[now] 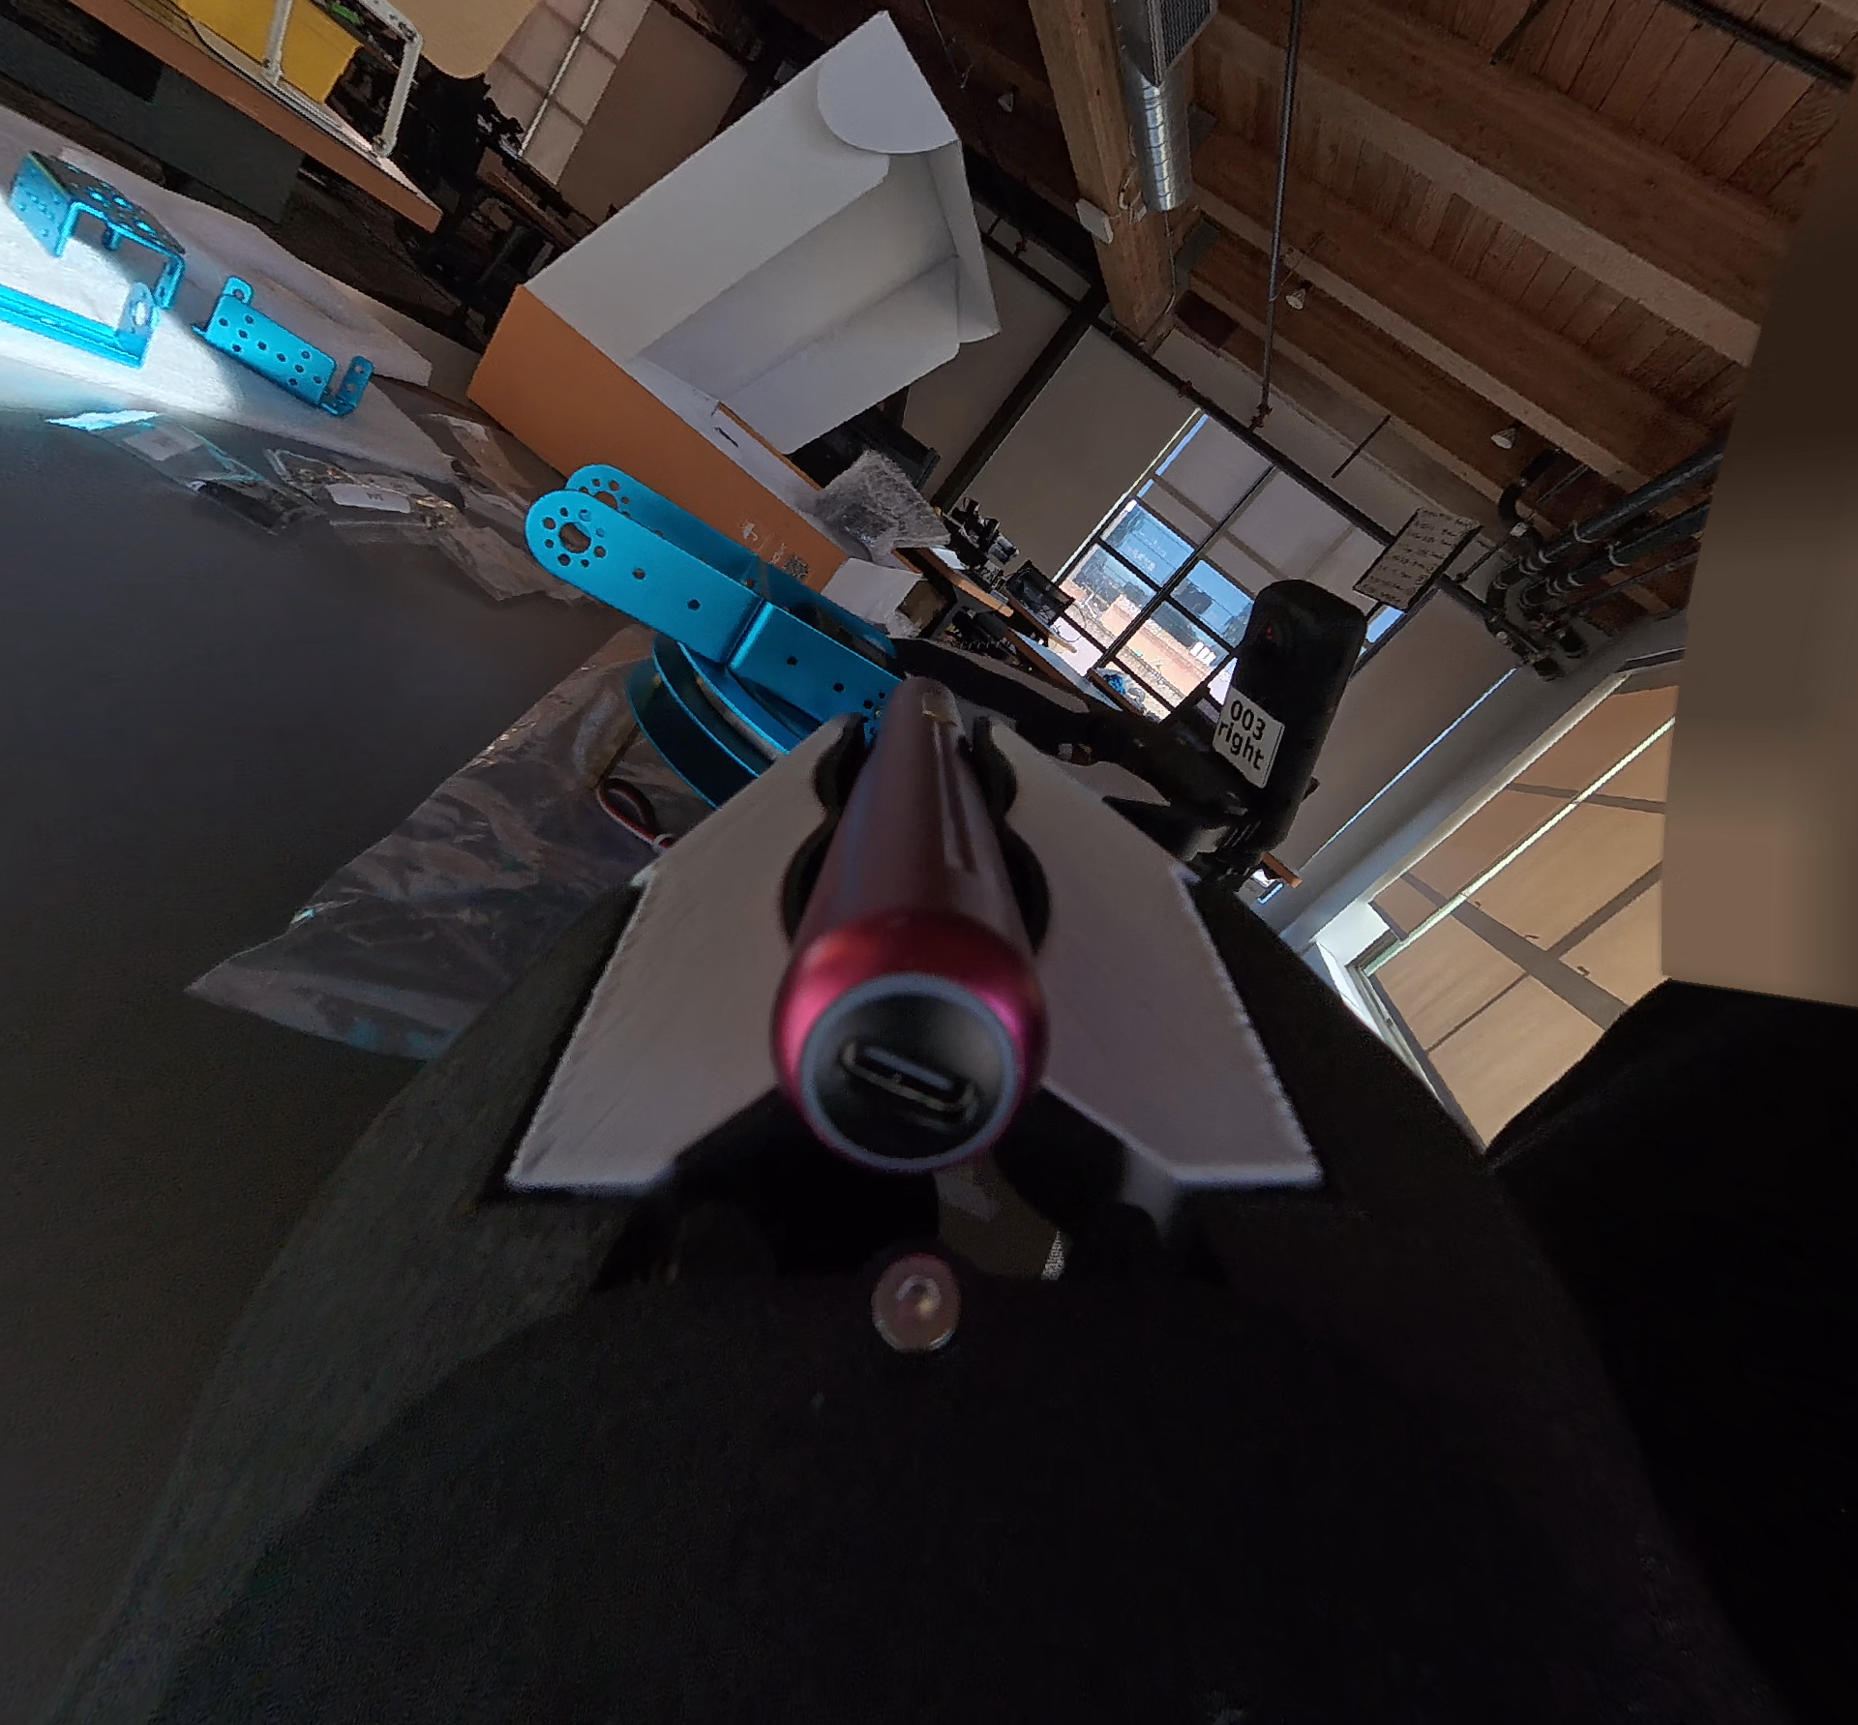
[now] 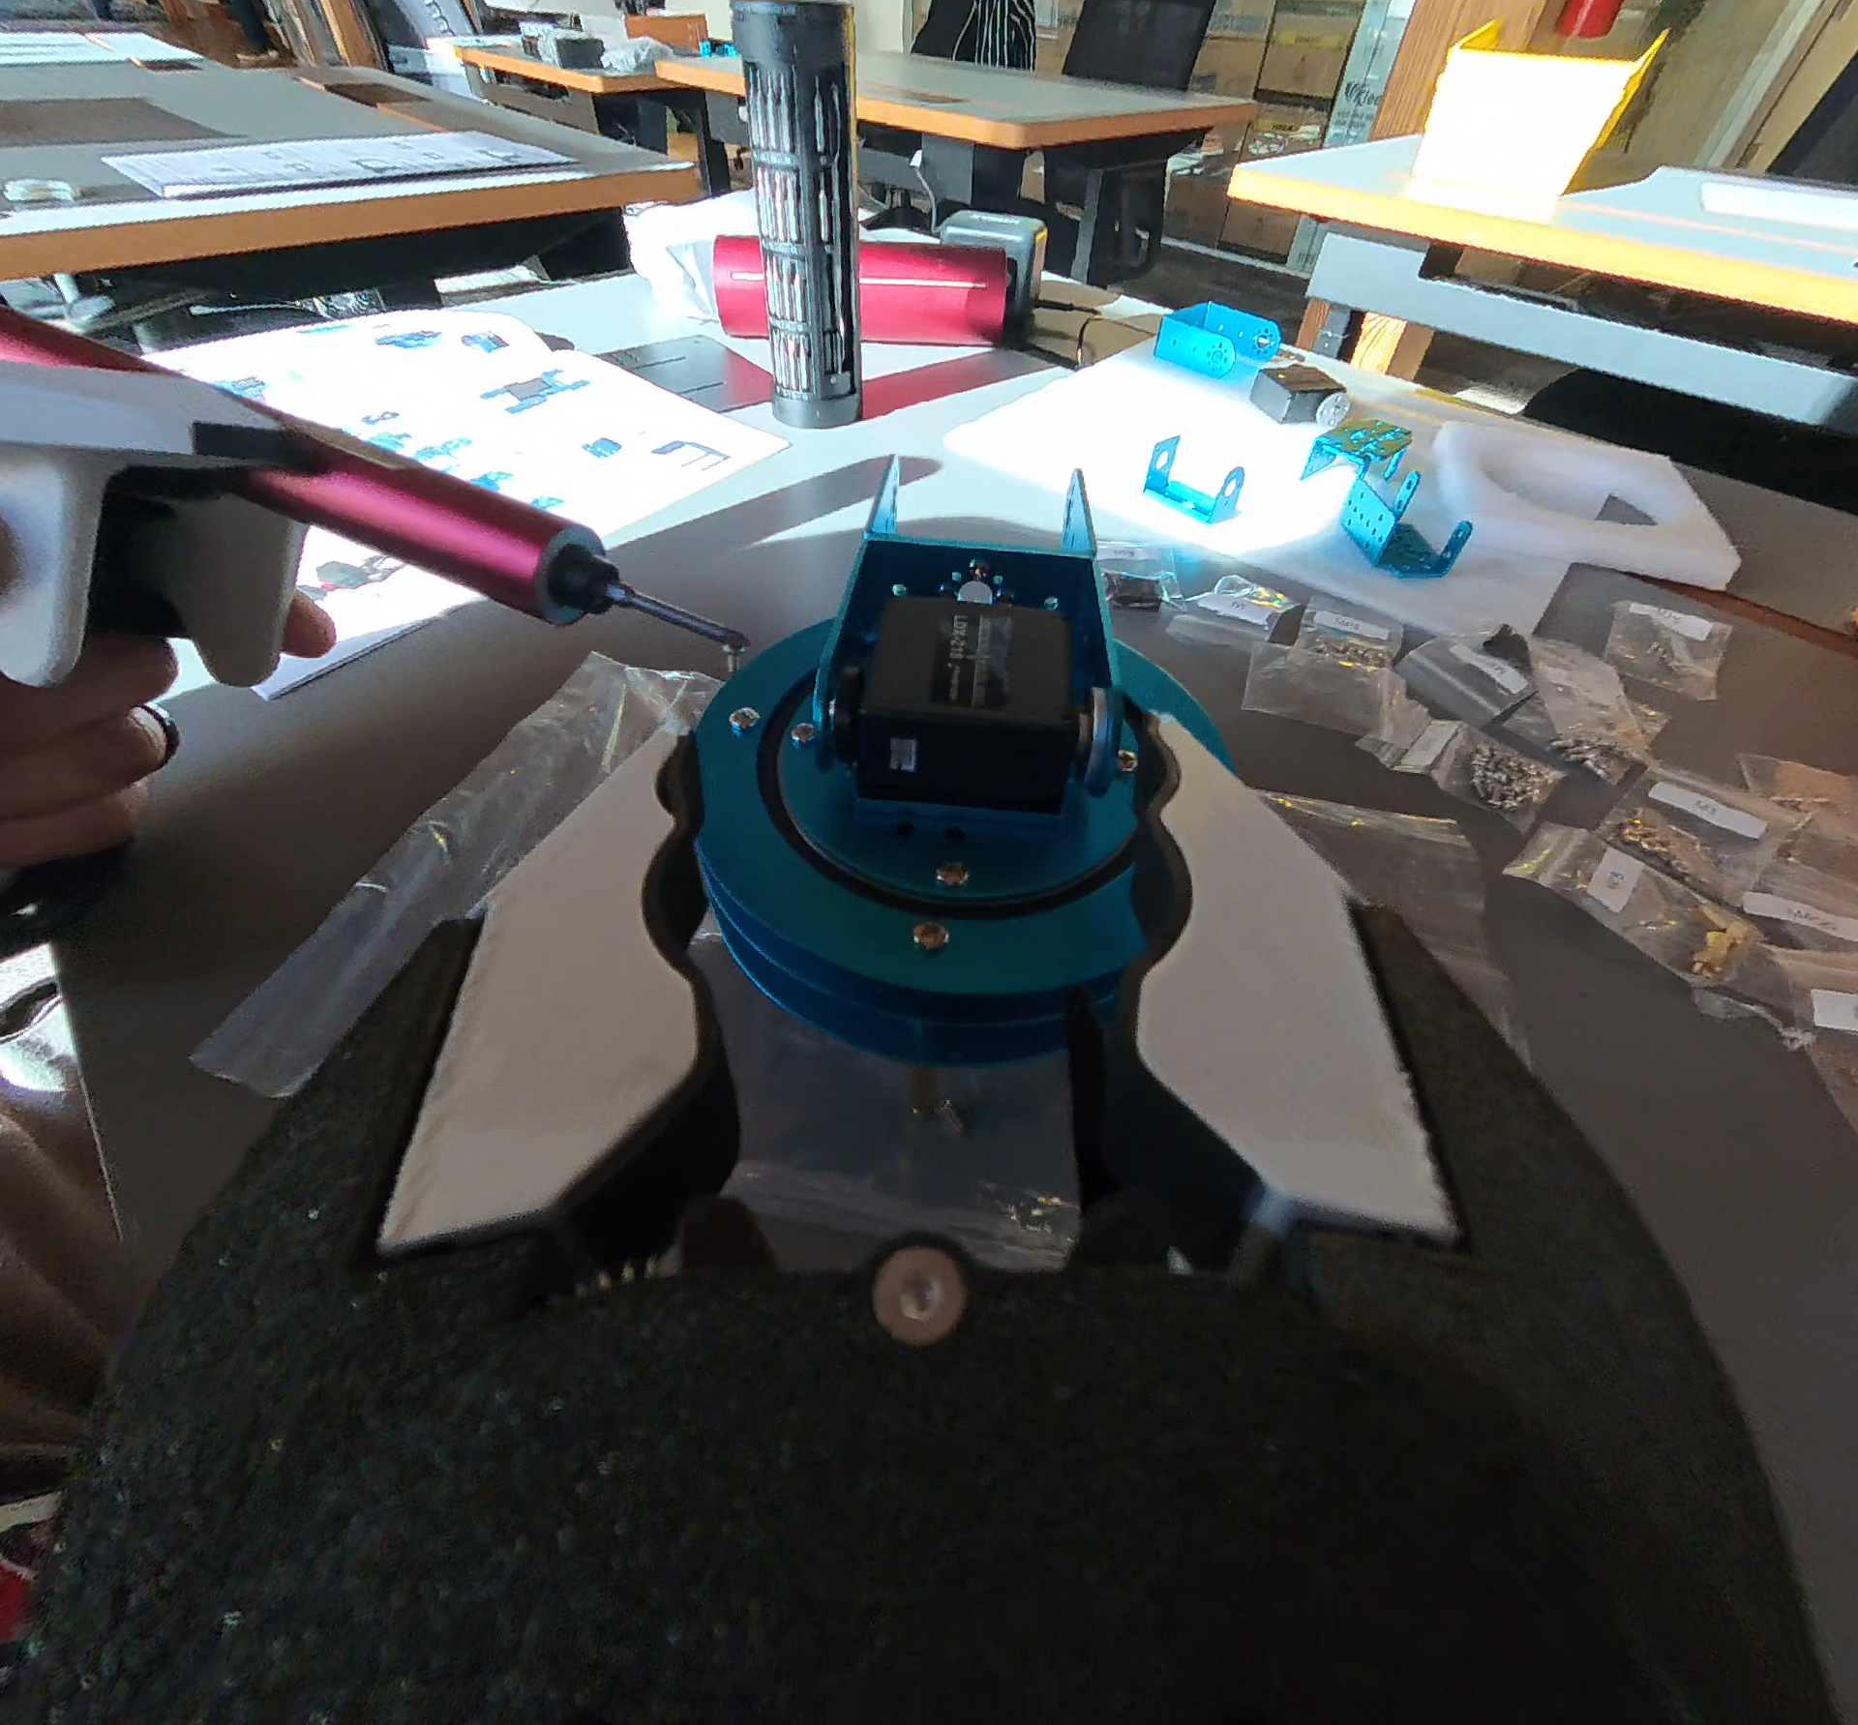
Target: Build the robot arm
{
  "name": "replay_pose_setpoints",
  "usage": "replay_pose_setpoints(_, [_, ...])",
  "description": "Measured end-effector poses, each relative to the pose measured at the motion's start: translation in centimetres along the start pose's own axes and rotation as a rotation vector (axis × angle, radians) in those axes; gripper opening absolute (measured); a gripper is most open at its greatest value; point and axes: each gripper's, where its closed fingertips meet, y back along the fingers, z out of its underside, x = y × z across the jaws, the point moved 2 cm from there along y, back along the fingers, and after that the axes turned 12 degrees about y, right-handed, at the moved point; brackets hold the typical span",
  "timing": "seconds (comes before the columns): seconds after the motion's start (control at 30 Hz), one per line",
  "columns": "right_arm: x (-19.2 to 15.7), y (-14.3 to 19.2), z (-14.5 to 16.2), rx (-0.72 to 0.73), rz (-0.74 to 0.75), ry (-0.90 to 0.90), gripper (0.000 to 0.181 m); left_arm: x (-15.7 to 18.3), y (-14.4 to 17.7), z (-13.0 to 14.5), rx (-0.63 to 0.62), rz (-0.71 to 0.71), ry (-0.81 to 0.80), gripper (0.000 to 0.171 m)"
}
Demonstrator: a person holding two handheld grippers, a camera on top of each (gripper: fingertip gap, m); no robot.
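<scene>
Left tool (image 2: 251,481) angled down, clamped on red screwdriver (image 2: 432,521), right tool (image 2: 930,873) level, gripping blue base (image 2: 905,953).

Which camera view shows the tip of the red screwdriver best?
The right wrist view: the red screwdriver appears from the side, its tip at a screw on the blue round base. The left wrist view shows mainly its rear end; the tip is hidden.

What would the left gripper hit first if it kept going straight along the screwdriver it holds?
Likely the blue round base: the left gripper's red screwdriver bit already sits at a rim screw.
</scene>
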Motion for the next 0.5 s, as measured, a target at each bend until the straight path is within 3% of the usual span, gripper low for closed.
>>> replay_pose_setpoints(0.5, [1.1,-1.0,-0.3,0.008,0.035,-0.001,0.077,-0.6,-0.5,0.0,-0.010,0.004,0.030,0.020])
